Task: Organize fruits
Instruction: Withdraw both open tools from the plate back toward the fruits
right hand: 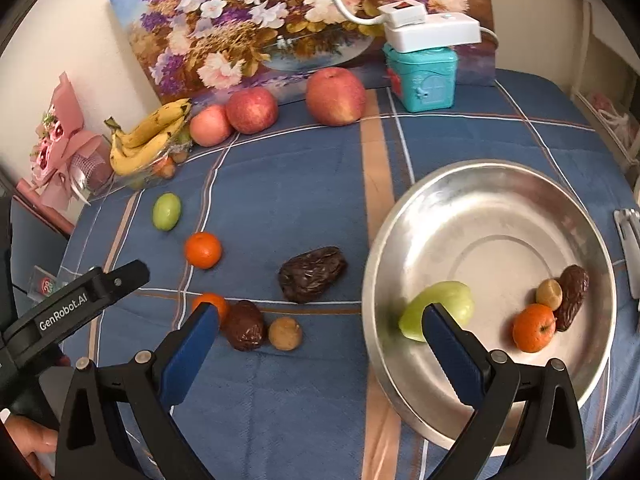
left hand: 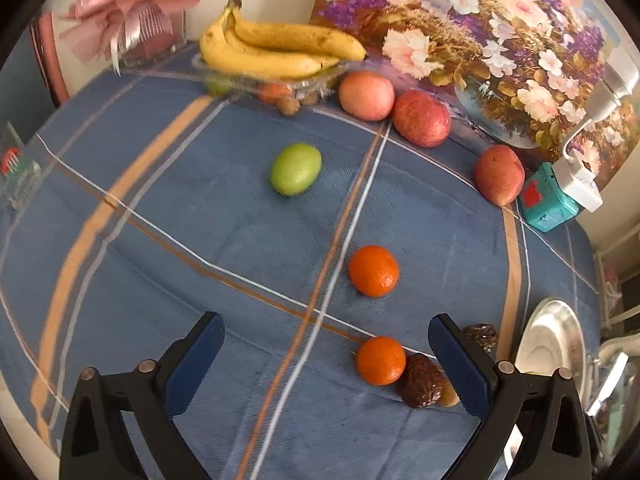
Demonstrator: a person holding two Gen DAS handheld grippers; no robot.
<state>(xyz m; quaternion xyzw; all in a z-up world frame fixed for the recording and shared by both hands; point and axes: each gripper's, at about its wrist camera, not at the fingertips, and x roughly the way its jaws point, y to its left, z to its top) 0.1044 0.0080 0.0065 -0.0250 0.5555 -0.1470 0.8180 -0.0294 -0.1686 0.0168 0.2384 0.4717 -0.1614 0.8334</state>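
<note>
Four fruits are already gathered in the plate [right hand: 400,240]; tangerines [left hand: 373,271], dates [right hand: 312,274] and a green fruit [left hand: 296,169] are left on the cloth. Both grippers [left hand: 326,364] [right hand: 320,354] are held spread, empty.

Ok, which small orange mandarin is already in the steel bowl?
The small orange mandarin beside the wrinkled brown date; the other two lie on the blue cloth.
</note>
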